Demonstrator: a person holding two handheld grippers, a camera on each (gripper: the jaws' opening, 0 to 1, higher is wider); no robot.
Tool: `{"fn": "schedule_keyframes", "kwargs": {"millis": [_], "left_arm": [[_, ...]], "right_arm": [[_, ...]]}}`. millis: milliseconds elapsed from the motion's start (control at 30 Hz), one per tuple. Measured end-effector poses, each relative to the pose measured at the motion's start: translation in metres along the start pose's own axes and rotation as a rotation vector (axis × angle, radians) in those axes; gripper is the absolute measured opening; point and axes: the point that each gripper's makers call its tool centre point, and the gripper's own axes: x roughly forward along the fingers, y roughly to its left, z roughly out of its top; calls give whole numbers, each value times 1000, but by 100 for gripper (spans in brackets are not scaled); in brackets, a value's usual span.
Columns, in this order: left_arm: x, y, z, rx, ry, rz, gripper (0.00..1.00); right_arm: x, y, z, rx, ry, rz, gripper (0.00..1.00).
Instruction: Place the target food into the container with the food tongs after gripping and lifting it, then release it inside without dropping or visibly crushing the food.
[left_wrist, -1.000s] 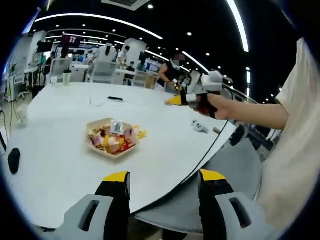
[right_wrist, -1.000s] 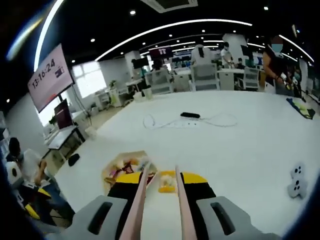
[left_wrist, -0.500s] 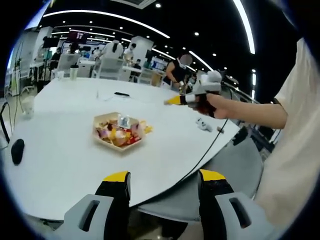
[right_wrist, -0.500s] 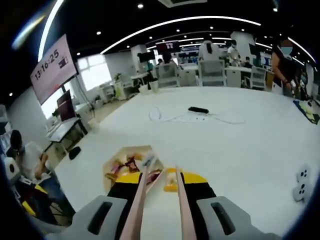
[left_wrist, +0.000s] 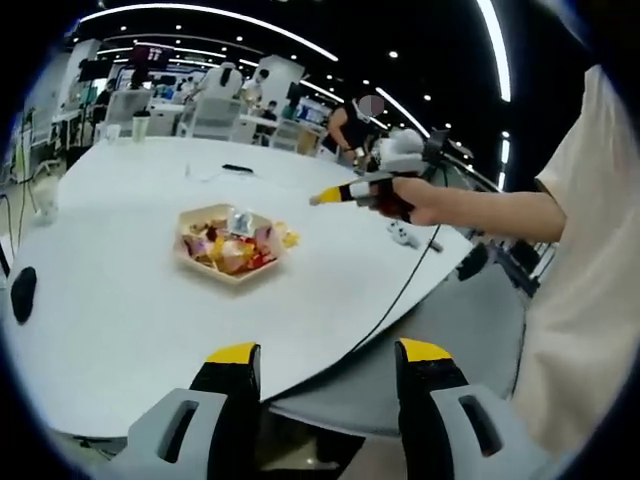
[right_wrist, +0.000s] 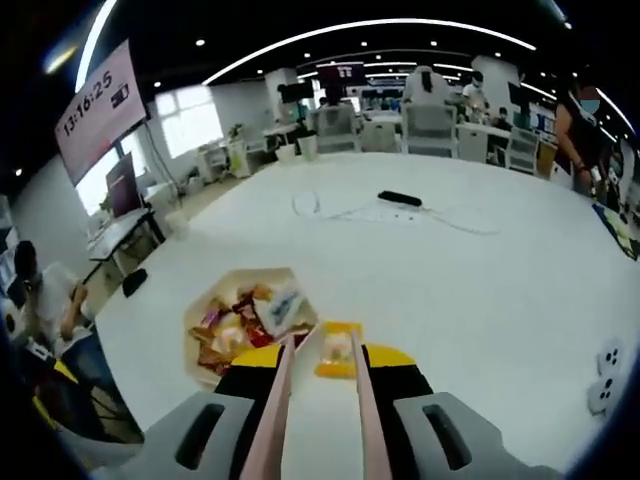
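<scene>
Table (left_wrist: 120, 300), white and round, takes up most of both views; a tray (left_wrist: 228, 243) of wrapped snacks sits on it, with one yellow packet (right_wrist: 338, 350) lying on the tabletop just beside the tray. A black cable (right_wrist: 400, 205) lies farther back.

Judging by the layout, the step in hand is the approach: nothing is gripped yet. The next move calls for lowering the tong tips around the yellow packet, closing gently, lifting, then carrying it over the tray rim.

In the right gripper view the right gripper (right_wrist: 318, 370) holds pink tongs (right_wrist: 275, 410) clamped between its jaws, the two arms running forward with a narrow gap between them, tips apart and empty, hanging above the packet. In the left gripper view the left gripper (left_wrist: 325, 365) hovers past the table edge, jaws wide apart, holding nothing.
</scene>
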Motion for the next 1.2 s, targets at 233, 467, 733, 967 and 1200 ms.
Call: {"fn": "schedule_keyframes", "kwargs": {"millis": [233,467,733,967,1200], "left_arm": [[4,0,-10,-34,27,-12,54],[3,4,-17,-61,36,2,55],[5,5,-20,-92,38,5,55],[6,9,-21,-100,39,11,55],[5,13,-24,-117,43,18,55]], "right_arm": [[15,-3,-12,-9,38,4,29],[27,-4,-18,-103,62,0,30],[44,-6,-24,-89,89,9,30],[56,-6,-33,-139,134,16,30],[69,-6,-37,-143,161,2,30]]}}
